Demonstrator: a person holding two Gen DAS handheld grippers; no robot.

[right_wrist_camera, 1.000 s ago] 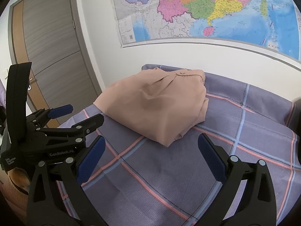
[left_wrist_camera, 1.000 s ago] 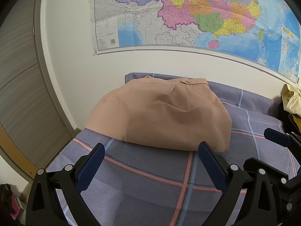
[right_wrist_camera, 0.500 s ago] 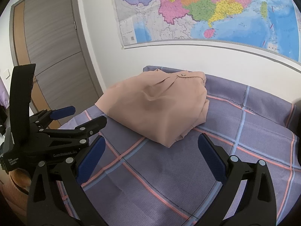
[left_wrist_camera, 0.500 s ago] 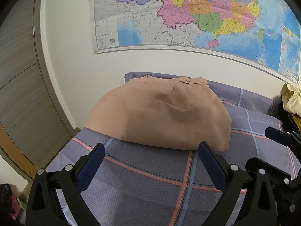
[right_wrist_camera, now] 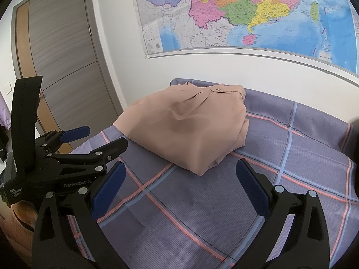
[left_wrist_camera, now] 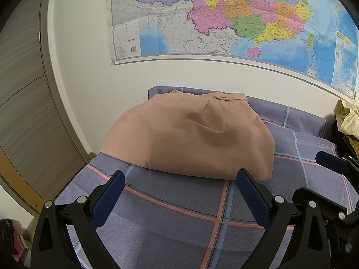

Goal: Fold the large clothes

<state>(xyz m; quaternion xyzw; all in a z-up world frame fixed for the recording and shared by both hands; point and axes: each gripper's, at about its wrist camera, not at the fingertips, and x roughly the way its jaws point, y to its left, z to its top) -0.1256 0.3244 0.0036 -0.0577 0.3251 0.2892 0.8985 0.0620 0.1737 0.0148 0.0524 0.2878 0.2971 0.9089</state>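
A folded salmon-pink garment (left_wrist_camera: 190, 136) lies on the purple checked bed cover (left_wrist_camera: 179, 204), near the far left corner by the wall. It also shows in the right wrist view (right_wrist_camera: 186, 127). My left gripper (left_wrist_camera: 179, 192) is open and empty, held above the cover just short of the garment's near edge. My right gripper (right_wrist_camera: 179, 183) is open and empty, further back from the garment's near corner. The left gripper also shows in the right wrist view (right_wrist_camera: 94, 139) at the left, and the right gripper's finger (left_wrist_camera: 332, 161) shows at the right of the left wrist view.
A large wall map (left_wrist_camera: 224, 18) hangs above the bed. A grey and wood door (right_wrist_camera: 60, 56) stands to the left. Yellowish clothes (left_wrist_camera: 347, 121) are piled at the right edge. The bed's left edge (left_wrist_camera: 74, 179) drops to the floor.
Both grippers have drifted back slightly from the garment and stay open. The garment has not moved.
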